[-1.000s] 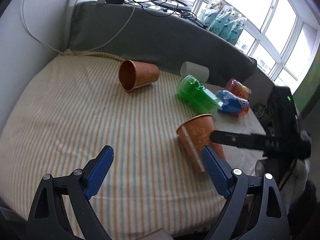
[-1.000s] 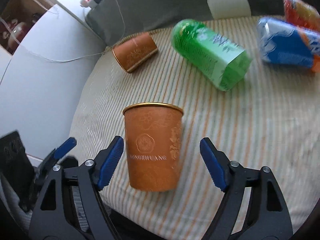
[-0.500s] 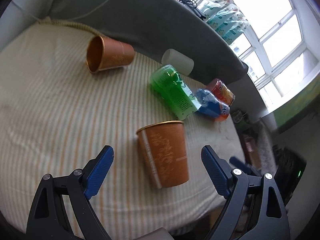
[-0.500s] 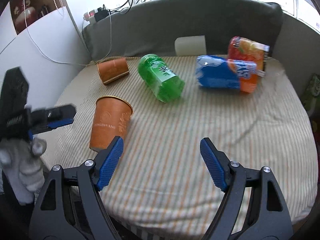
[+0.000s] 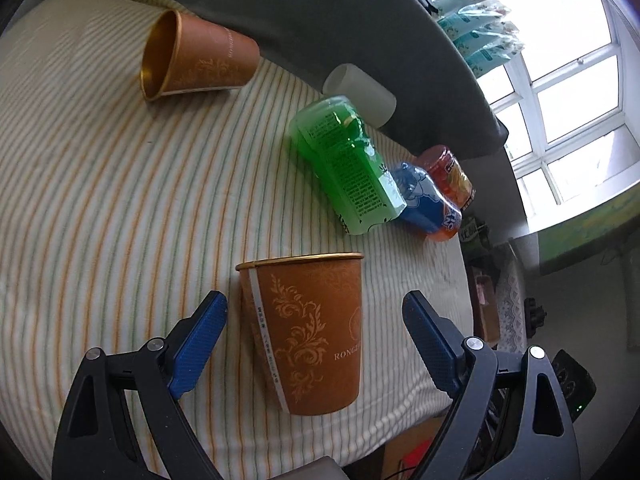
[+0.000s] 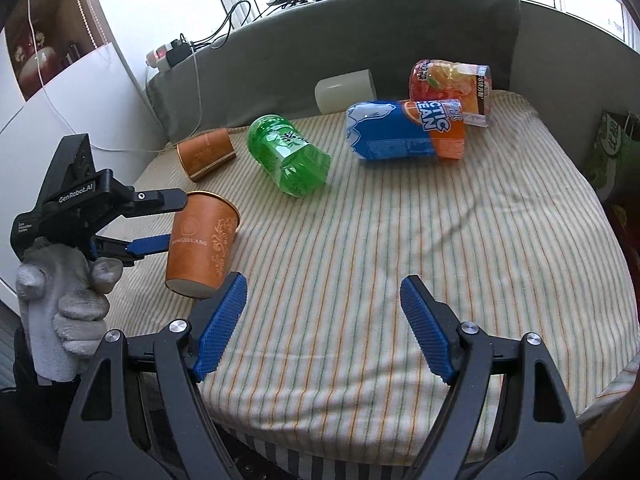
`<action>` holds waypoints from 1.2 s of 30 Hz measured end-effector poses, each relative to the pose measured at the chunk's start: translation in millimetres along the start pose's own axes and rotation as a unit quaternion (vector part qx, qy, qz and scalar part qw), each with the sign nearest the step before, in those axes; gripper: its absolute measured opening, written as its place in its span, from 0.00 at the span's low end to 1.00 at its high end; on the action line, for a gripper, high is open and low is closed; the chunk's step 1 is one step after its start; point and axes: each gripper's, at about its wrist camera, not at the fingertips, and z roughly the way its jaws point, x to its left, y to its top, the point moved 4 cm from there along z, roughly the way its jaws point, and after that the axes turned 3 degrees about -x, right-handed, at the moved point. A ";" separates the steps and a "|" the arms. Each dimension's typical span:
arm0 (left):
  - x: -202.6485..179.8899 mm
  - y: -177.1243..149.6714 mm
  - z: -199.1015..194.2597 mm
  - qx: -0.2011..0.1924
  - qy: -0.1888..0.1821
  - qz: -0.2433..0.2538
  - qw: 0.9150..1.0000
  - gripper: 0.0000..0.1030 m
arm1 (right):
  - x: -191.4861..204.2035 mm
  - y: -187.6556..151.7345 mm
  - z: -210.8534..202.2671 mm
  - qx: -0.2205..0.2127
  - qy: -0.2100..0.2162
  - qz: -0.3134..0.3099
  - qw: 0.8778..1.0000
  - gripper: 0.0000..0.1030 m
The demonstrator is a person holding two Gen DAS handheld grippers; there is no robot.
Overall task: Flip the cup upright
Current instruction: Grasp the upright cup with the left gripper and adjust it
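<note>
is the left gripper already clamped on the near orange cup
No, in the left wrist view the left gripper has both blue pads standing clear of the near orange cup, with striped cloth showing in each gap.

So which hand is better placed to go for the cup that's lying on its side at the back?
Probably left. The left gripper is open around the near cup, and the tipped cup lies ahead on its side. The right gripper is open, farther across.
</note>
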 end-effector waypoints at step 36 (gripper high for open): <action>-27.2 9.0 -2.5 -0.083 0.072 0.124 0.986 0.66 | -5.2 -3.2 4.7 -0.010 -0.011 0.010 1.000 0.79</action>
